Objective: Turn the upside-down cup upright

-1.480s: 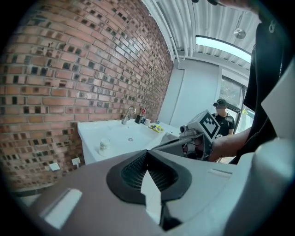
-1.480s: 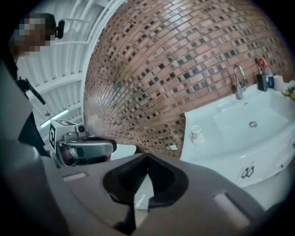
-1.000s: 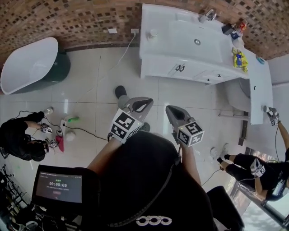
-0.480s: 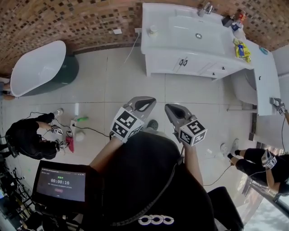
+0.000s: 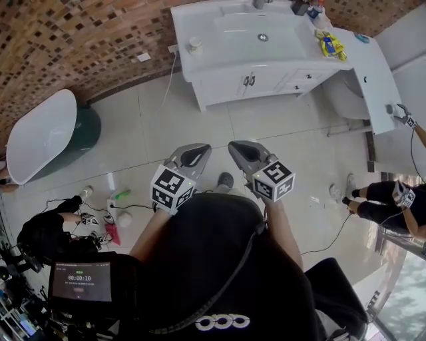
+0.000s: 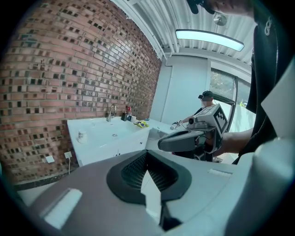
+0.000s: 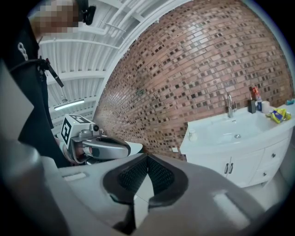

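Note:
The cup (image 5: 194, 45) is small and white and stands upside down on the left end of the white vanity top (image 5: 200, 20), far ahead of both grippers. It also shows as a small cup (image 6: 81, 136) in the left gripper view and as a cup (image 7: 192, 135) in the right gripper view. My left gripper (image 5: 193, 152) and right gripper (image 5: 239, 148) are held side by side over the tiled floor, both pointing toward the vanity. Each is shut, tips meeting, with nothing between the jaws (image 6: 147, 152) (image 7: 147, 156).
The vanity has a sink (image 5: 256, 30), a tap, bottles and a yellow packet (image 5: 329, 45) at its right end. A bathtub (image 5: 40, 136) stands at the left by the brick wall. People sit on the floor at left (image 5: 50, 230) and right (image 5: 386, 196), with cables nearby.
Both grippers have moved forward and slightly up, staying shut. The head view has swung, so the vanity now sits higher and further left in it.

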